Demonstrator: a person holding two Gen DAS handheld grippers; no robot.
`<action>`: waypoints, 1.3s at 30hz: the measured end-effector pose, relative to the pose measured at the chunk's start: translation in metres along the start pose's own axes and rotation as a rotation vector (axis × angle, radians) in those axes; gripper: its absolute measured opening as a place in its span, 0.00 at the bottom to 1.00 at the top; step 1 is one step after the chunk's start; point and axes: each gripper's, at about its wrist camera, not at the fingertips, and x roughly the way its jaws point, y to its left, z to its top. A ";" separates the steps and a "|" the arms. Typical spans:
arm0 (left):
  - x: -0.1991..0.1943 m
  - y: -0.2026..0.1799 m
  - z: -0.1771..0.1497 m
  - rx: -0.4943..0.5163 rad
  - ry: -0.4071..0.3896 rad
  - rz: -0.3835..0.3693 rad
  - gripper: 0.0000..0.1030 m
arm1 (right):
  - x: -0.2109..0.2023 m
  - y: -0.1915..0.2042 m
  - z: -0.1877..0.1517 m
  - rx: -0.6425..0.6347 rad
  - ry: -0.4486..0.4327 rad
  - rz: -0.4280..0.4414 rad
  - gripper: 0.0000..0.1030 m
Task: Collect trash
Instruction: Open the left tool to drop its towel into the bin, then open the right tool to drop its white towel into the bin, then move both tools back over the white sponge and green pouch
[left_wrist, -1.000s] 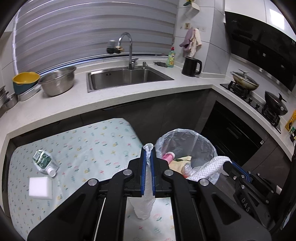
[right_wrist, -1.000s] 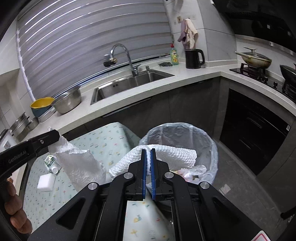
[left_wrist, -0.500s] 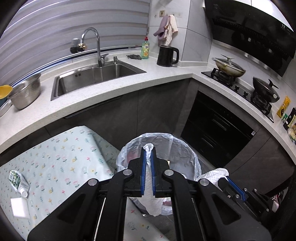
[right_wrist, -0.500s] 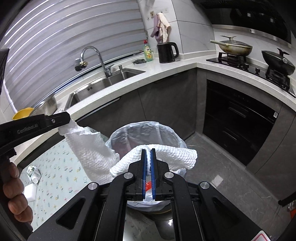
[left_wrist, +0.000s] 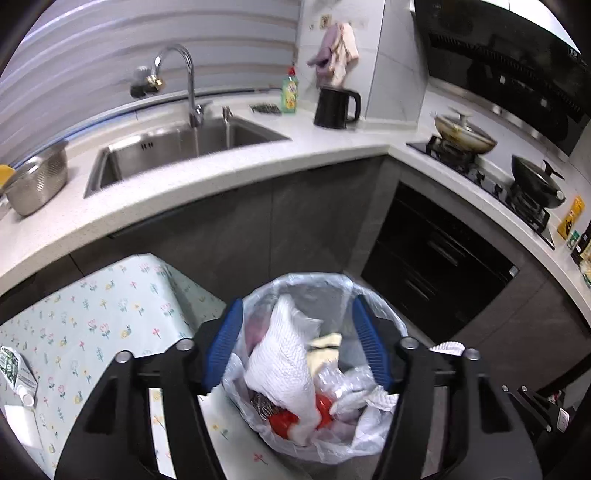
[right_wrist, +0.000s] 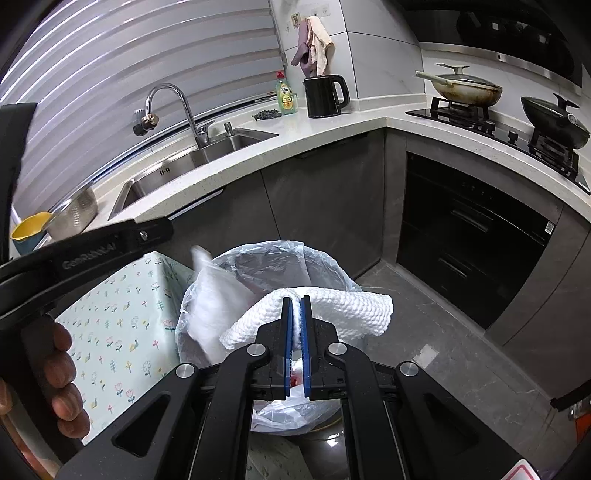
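A bin lined with a clear plastic bag (left_wrist: 380, 317) (right_wrist: 266, 258) stands on the floor beside the table. My left gripper (left_wrist: 297, 347) hangs over it with its jaws opening. A white paper towel (left_wrist: 284, 365) drops free between them onto the wrappers and red scraps inside; the falling paper towel (right_wrist: 210, 291) shows blurred in the right wrist view. My right gripper (right_wrist: 295, 325) is shut on a second folded white paper towel (right_wrist: 347, 306), held above the bin's near rim. A crumpled green-and-white packet (left_wrist: 16, 373) lies on the table.
The table with a floral cloth (left_wrist: 96, 317) (right_wrist: 122, 325) stands left of the bin. A person's fingers (right_wrist: 62, 373) grip the left tool's handle. Behind are the white counter (left_wrist: 240, 170), sink (left_wrist: 177, 144), kettle (left_wrist: 336, 107), and stove with pans (left_wrist: 487, 155). Grey floor (right_wrist: 461, 350) lies right of the bin.
Both grippers moved from over the table to above the bin. The left jaws, shut on a paper towel before, have spread and let it fall. The right gripper keeps its towel.
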 end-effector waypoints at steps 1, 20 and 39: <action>0.000 0.001 0.000 0.005 0.002 0.004 0.62 | 0.002 0.001 0.000 -0.001 0.003 0.000 0.04; -0.025 0.087 -0.029 -0.120 0.027 0.134 0.62 | 0.017 0.057 0.017 -0.076 -0.012 0.050 0.31; -0.106 0.166 -0.071 -0.244 -0.019 0.270 0.78 | -0.033 0.143 -0.003 -0.192 -0.024 0.159 0.41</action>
